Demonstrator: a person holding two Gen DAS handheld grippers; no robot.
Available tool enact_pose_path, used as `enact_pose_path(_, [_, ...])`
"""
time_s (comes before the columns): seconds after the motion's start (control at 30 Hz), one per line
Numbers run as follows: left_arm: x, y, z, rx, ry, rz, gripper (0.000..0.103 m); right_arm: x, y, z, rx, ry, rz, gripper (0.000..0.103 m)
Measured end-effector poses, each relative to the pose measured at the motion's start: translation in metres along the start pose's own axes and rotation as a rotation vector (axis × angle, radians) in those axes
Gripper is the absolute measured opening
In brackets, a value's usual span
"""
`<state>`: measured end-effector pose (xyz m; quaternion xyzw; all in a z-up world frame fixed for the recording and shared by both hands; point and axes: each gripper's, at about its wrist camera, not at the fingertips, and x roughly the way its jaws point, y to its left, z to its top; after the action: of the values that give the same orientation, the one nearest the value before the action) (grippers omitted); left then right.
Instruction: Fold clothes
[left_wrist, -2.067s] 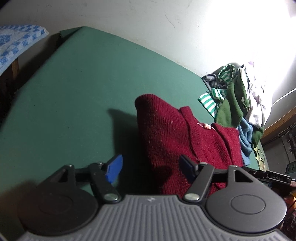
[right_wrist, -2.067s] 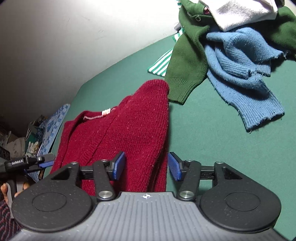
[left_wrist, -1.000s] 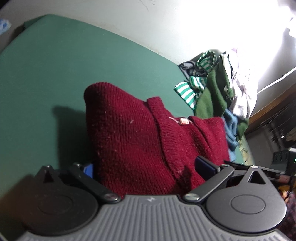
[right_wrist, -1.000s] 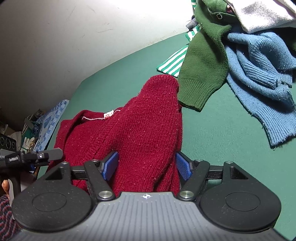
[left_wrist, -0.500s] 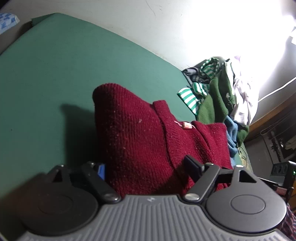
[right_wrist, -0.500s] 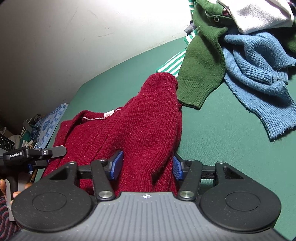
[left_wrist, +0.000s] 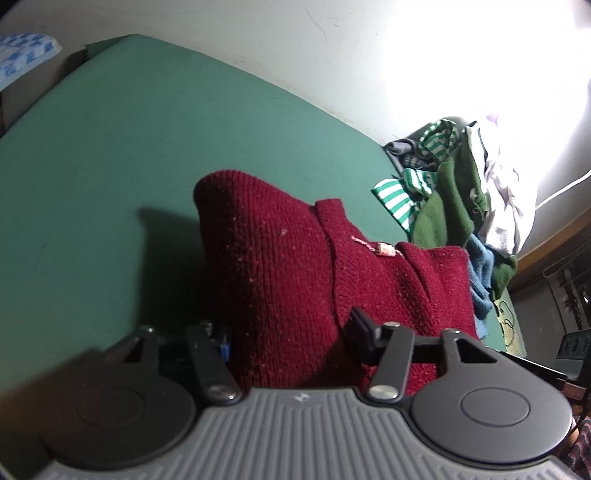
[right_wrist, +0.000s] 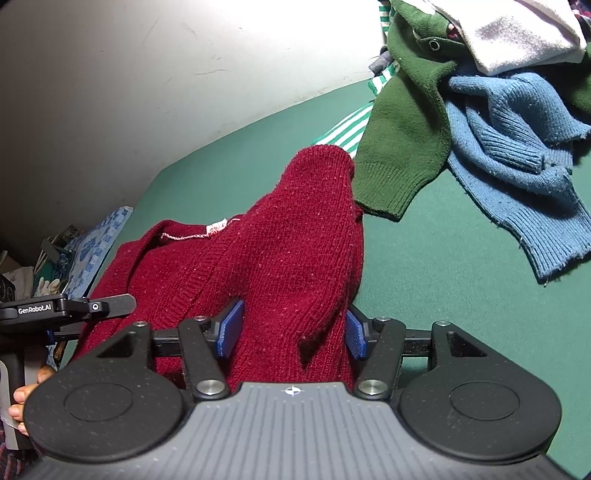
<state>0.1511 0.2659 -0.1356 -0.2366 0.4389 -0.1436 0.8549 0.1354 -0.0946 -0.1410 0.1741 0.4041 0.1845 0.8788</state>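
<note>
Both-sided, jaws pinching red sweater (right_wrist: 280, 258) hem

Red sweater (left_wrist: 288, 266) hem hidden behind gripper bodies, white garment (left_wrist: 506, 192) overexposed

A green-covered table (left_wrist: 155, 140) meets a scuffed pale wall (left_wrist: 332, 48), with bright glare at its right.

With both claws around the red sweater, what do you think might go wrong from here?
1. The green sleeve lies right by the red sweater; lifting might drag it along.
2. The right claw has a thick bunch between its pads, so it may pinch extra layers and spoil the fold.
3. The left claw holds a bulky wad too; its left pad is nearly hidden, so that grip is hard to judge and may slip.
</note>
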Motion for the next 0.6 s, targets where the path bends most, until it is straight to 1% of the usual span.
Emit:
enact_pose_path(0.03, [-0.001,-0.001,0.000,-0.003,0.003,0.012,0.070,0.000,-0.002,0.001,0.004,0.003,0.007,0.059])
enact_pose_path(0.07, [-0.002,-0.005,0.001,0.001,0.005,0.035,0.073,-0.001,-0.004,0.002,0.013,0.012,0.015,0.060])
enact_pose_path(0.17, [-0.011,-0.016,0.002,0.056,-0.002,0.104,0.077,-0.005,-0.010,0.007,0.039,0.046,0.036,0.062])
enact_pose_path(0.2, [-0.014,-0.020,0.002,0.072,0.000,0.121,0.084,-0.007,-0.012,0.009,0.047,0.062,0.042,0.062])
enact_pose_path(0.27, [-0.015,-0.025,0.000,0.118,0.017,0.181,0.090,-0.012,-0.016,0.013,0.056,0.092,0.051,0.063])
enact_pose_path(0.3, [-0.015,-0.028,-0.002,0.145,0.025,0.215,0.093,-0.013,-0.014,0.013,0.036,0.104,0.049,0.063])
enact_pose_path(0.37, [-0.012,-0.030,-0.003,0.145,0.034,0.226,0.094,-0.012,-0.009,0.014,-0.001,0.121,0.043,0.067])
enact_pose_path(0.43, [-0.007,-0.029,-0.001,0.126,0.047,0.222,0.095,-0.008,-0.003,0.014,-0.023,0.127,0.034,0.070])
enact_pose_path(0.53, [0.002,-0.028,0.000,0.114,0.076,0.225,0.100,-0.001,-0.002,0.014,-0.006,0.125,0.029,0.078])
enact_pose_path(0.6, [0.008,-0.027,0.000,0.112,0.091,0.226,0.102,0.002,-0.001,0.014,-0.018,0.105,0.030,0.079])
